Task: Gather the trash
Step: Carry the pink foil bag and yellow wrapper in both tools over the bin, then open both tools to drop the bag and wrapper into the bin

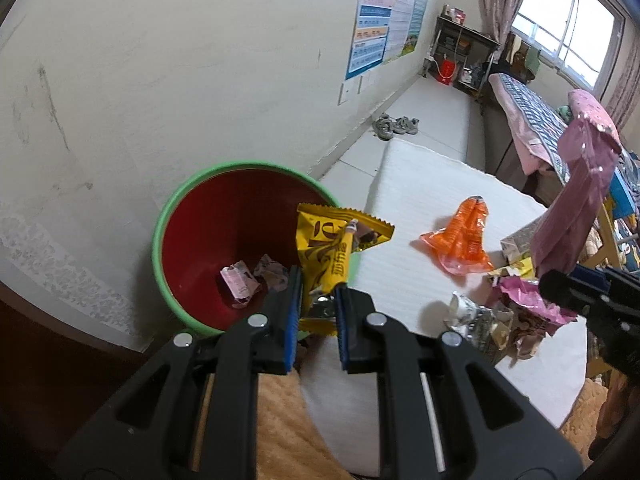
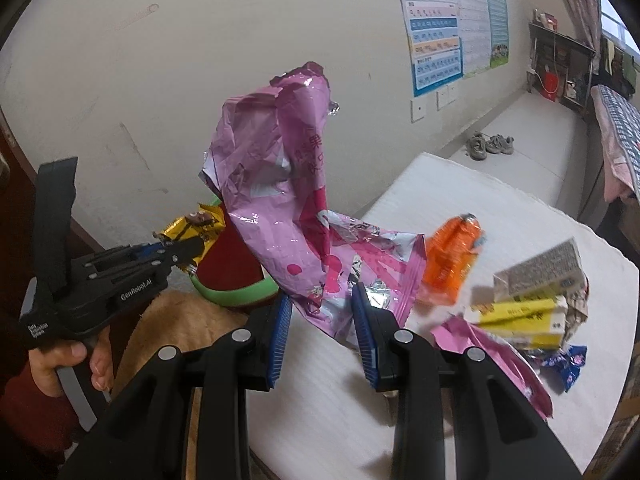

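Observation:
My left gripper (image 1: 316,300) is shut on a yellow snack wrapper (image 1: 332,248) and holds it at the rim of the red bin with a green rim (image 1: 172,216). Crumpled papers (image 1: 240,286) lie in the bin. My right gripper (image 2: 322,312) is shut on a large pink foil bag (image 2: 280,184), held upright above the white table (image 2: 500,208). The pink bag also shows in the left wrist view (image 1: 576,200). The left gripper (image 2: 176,254) with the yellow wrapper (image 2: 192,224) shows in the right wrist view, over the bin (image 2: 236,268).
On the white table (image 1: 420,184) lie an orange wrapper (image 1: 460,236), a crumpled silver wrapper (image 1: 476,320), a pink wrapper (image 1: 528,300), a yellow box (image 2: 520,320), a carton (image 2: 540,268) and a blue candy wrapper (image 2: 568,364). Shoes (image 1: 394,126) lie by the wall.

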`<state>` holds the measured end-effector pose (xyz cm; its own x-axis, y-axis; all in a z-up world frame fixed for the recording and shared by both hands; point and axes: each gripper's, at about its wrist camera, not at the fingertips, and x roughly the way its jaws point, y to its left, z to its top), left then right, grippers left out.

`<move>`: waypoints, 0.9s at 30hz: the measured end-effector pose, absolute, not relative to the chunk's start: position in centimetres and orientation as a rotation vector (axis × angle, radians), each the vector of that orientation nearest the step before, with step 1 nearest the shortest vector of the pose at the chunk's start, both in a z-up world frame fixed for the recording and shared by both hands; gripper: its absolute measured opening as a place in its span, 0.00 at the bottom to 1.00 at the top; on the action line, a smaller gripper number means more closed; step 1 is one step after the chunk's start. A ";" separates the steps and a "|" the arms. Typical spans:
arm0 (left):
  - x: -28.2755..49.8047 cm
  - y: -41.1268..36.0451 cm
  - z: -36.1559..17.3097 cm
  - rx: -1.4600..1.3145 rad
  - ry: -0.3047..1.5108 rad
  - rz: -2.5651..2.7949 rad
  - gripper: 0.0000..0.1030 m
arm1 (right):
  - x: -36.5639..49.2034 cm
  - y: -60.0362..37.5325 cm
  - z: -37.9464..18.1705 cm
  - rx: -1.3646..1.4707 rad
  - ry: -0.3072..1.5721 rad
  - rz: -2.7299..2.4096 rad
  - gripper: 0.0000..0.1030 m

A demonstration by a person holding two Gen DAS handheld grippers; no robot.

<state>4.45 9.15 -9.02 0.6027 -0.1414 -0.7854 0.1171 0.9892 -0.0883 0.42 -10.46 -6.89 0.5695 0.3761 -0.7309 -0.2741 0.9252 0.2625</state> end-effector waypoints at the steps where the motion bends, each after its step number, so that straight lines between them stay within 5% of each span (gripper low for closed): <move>1: 4.6 9.3 -9.1 -0.031 0.913 -0.147 0.14 | 0.7 -10.2 -6.9 0.135 0.884 0.389 0.29; 27: 8.5 15.3 -10.3 -0.083 0.913 -0.018 0.15 | 9.3 -2.7 -8.7 0.273 0.986 0.556 0.31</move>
